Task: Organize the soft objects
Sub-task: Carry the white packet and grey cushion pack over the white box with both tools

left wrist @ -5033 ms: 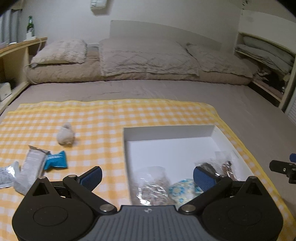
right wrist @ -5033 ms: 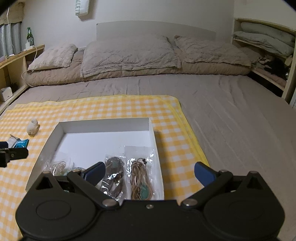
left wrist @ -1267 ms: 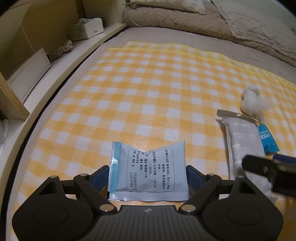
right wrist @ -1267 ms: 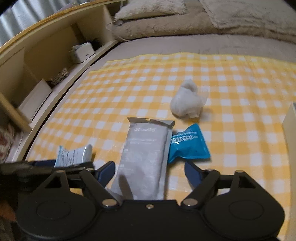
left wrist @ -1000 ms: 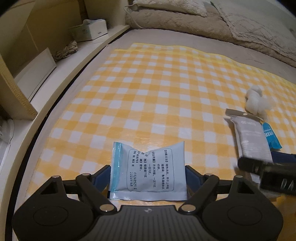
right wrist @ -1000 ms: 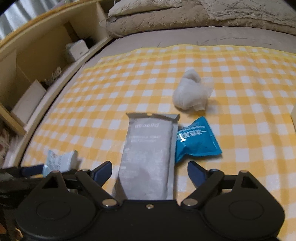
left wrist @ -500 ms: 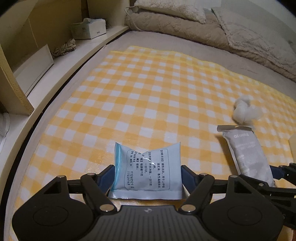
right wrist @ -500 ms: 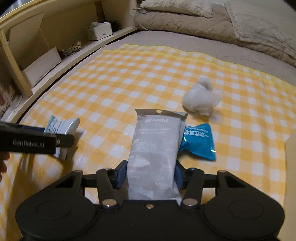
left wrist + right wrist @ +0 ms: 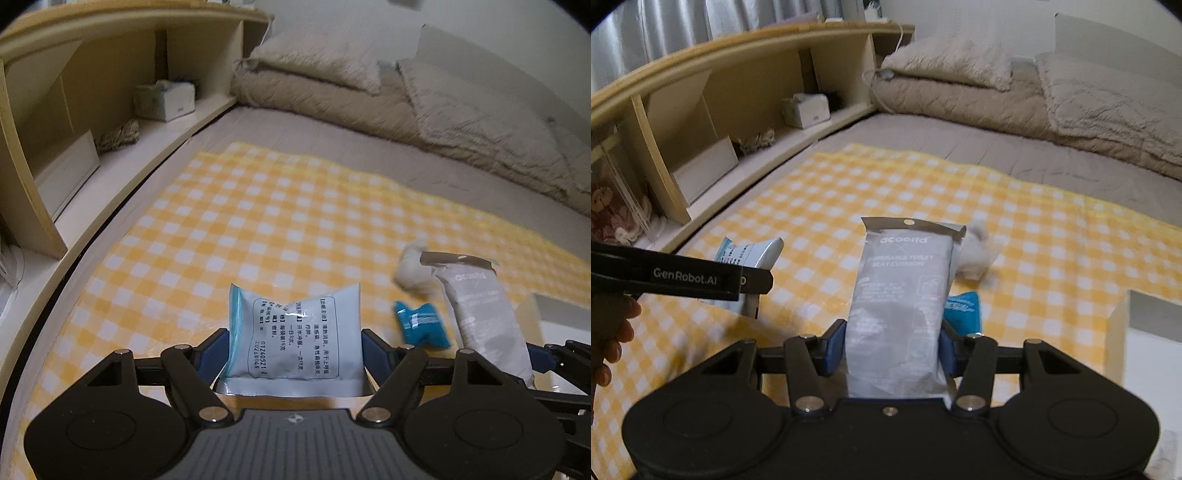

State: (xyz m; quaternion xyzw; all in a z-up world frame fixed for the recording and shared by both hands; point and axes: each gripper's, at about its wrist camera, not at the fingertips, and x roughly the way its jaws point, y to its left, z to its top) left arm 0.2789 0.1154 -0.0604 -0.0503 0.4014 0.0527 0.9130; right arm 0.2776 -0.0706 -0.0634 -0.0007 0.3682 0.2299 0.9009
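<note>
My left gripper [image 9: 295, 347] is shut on a pale blue sachet [image 9: 295, 332] with printed text and holds it upright above the yellow checked cloth [image 9: 277, 221]. My right gripper [image 9: 892, 345] is shut on a long grey packet [image 9: 901, 295], also lifted off the cloth. The grey packet [image 9: 480, 314] shows at the right of the left wrist view. The sachet [image 9: 750, 254] shows at the left of the right wrist view. A small blue packet [image 9: 962, 308] and a white fluffy ball [image 9: 975, 254] lie on the cloth beyond the grey packet.
A white box [image 9: 1123, 332] stands on the cloth at the right edge. A wooden shelf unit [image 9: 110, 110] with a tissue box runs along the left. Pillows [image 9: 332, 59] lie at the head of the bed. A hand [image 9: 609, 332] holds the left gripper.
The right gripper closed on the grey packet, which it straddled open before. Both grippers rose, lifting sachet and packet off the cloth.
</note>
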